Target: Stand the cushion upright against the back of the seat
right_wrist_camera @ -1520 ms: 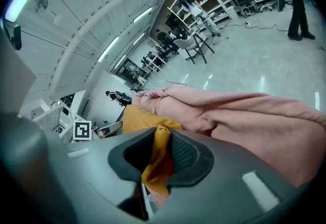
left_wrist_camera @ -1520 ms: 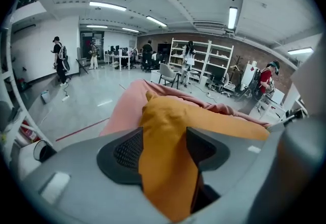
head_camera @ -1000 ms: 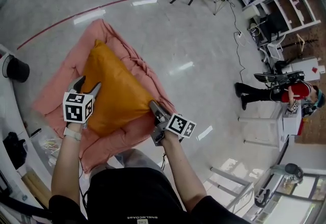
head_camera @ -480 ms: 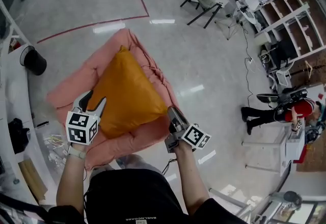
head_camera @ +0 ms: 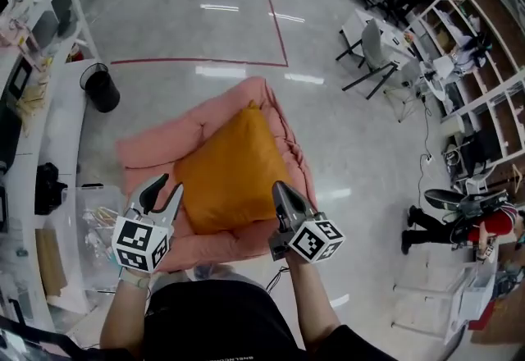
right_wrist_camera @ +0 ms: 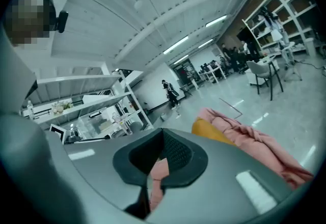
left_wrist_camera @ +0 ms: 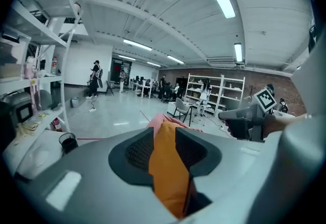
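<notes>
Cushion (head_camera: 230, 175) lies untouched between left fingers (head_camera: 152, 192), narrowing yet empty, and right fingers (head_camera: 287, 202), just shut.

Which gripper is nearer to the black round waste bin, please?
Left. The left gripper, its empty jaws just closing, hovers down-right of the black round waste bin; the right gripper is farther right, beyond the orange fabric cushion.
</notes>
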### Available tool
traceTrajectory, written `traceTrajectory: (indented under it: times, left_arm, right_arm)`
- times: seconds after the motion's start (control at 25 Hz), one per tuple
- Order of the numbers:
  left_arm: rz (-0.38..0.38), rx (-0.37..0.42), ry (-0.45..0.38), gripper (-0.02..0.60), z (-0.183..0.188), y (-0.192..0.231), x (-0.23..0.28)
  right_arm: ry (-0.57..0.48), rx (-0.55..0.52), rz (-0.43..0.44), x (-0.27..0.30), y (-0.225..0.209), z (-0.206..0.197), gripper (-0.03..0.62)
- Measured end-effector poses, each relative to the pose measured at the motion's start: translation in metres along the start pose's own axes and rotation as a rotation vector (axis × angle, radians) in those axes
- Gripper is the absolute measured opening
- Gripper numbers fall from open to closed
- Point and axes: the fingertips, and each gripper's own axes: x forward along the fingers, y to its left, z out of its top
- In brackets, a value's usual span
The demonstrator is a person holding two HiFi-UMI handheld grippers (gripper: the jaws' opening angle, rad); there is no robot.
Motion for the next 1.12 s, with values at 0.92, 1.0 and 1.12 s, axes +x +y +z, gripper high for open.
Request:
traceTrajectory:
  times: [0.92,1.0,1.12]
  left_arm:
    - [0.256,-0.037,-0.212,0.014,0.017,0.098,-0.247]
    - [0.276,-0.038,-0.222,0.014,0.016,0.105,-0.265]
    - [0.308,-0.032,-0.228,0.014,0.011,0.111,-0.288]
  right_arm:
    - [0.113,-0.266,0.536,0.087,0.314,-0.075,0.003]
    - [0.119,-0.293,0.58,0.088,0.338,-0.084,0.003]
    - [0.128,-0.318,0.639,0.088,0.369,-0.098,0.003]
